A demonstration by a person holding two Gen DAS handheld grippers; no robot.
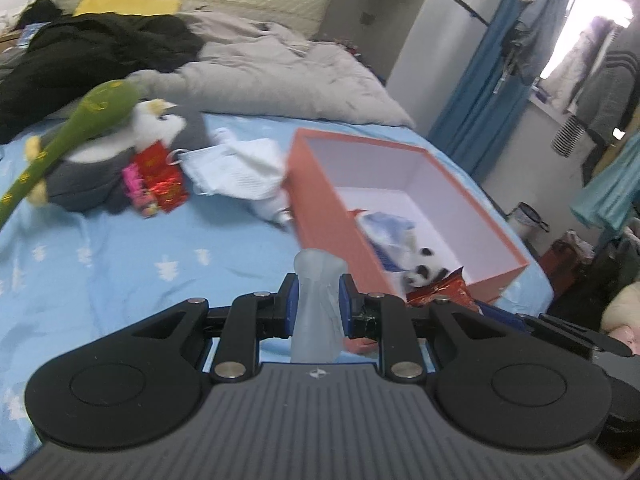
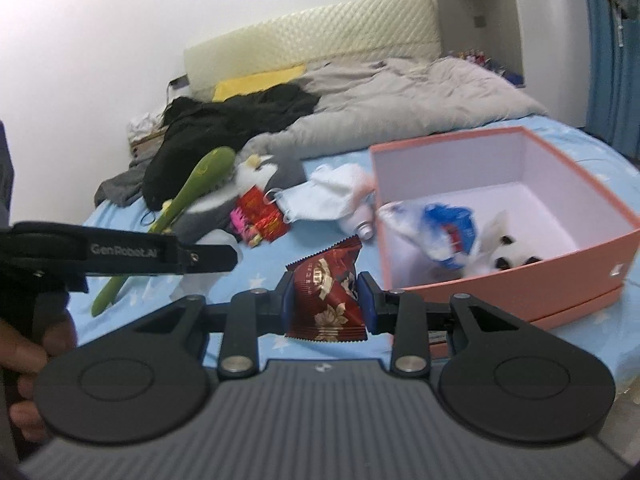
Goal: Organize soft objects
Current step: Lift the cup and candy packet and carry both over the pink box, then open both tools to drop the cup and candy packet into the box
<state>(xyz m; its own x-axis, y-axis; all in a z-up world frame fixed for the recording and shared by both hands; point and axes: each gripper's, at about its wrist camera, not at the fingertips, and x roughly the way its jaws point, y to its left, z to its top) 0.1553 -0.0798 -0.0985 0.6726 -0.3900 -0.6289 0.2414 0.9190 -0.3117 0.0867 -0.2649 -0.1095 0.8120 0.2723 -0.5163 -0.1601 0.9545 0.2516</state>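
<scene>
Left gripper [image 1: 316, 304] pinches a translucent piece [image 1: 318, 300]; right gripper [image 2: 326, 300] pinches a red packet [image 2: 326, 300]. The slick packet may slip short of the box [image 2: 568, 256].

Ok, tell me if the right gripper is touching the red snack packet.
Touching. The right wrist view shows the right gripper shut on the red snack packet, both blue pads pressed against its sides, no gap.

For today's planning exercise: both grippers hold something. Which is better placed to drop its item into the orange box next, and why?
Probably the right gripper: its red snack packet sits beside the orange box wall. The left gripper, holding a frosted soft piece, appears slightly farther away.
</scene>
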